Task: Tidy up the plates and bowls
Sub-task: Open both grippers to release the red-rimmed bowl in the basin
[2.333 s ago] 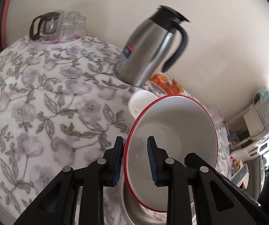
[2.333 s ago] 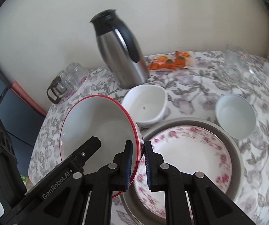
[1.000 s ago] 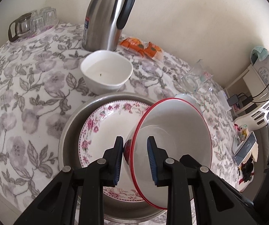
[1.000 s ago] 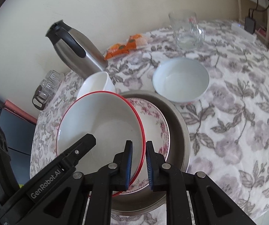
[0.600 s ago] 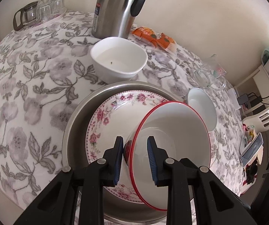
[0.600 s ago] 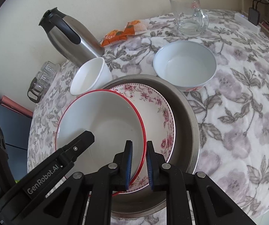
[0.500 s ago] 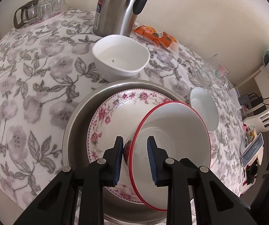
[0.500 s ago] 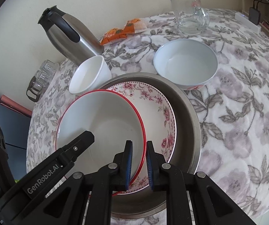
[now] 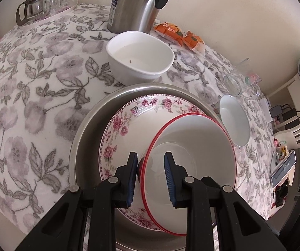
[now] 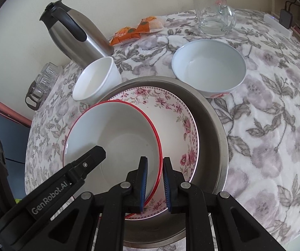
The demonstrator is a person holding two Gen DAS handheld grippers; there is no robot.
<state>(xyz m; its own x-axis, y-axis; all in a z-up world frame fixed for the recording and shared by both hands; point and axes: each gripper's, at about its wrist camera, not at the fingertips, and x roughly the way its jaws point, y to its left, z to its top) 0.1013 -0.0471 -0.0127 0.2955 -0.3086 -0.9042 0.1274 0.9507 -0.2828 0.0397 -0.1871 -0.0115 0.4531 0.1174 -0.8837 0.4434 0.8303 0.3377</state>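
L→R, both wrist views.

Far L, back of counter [image 9: 34, 67] (floral cloth): glass teapot w/ small glasses [image 9: 45, 2]. Next, steel thermos jug [image 9: 137, 4], black handle, upright near wall. Just in front of it: white squarish bowl [image 9: 139, 58], small dark speck inside, sits just beside rim of metal basin [image 9: 80, 146].

Centre: metal basin holds floral plate [image 9: 129, 121] (pink rose border). Red-rimmed bowl [image 9: 192, 146] lies over floral plate, tilted, toward the plate's L side in R wrist view; can't tell whether its base touches the plate.

L gripper [image 9: 151, 177]: clamped on red-rimmed bowl's rim, one blue pad outside the wall, one inside. R gripper [image 10: 154, 185]: also clamped on same bowl, opposite rim, pads either side of red edge. L gripper's body visible in R wrist view at lower L, reaching over the bowl.

Behind basin, by wall: orange snack packets [image 9: 179, 35]. R of basin: white round bowl [image 10: 208, 69], upright, just beside basin rim; touching or not, can't tell. Behind it: clear glass mug [image 10: 212, 12], upright, well apart from basin.

Far R, off counter: white shelving, cables, charger; blurred.
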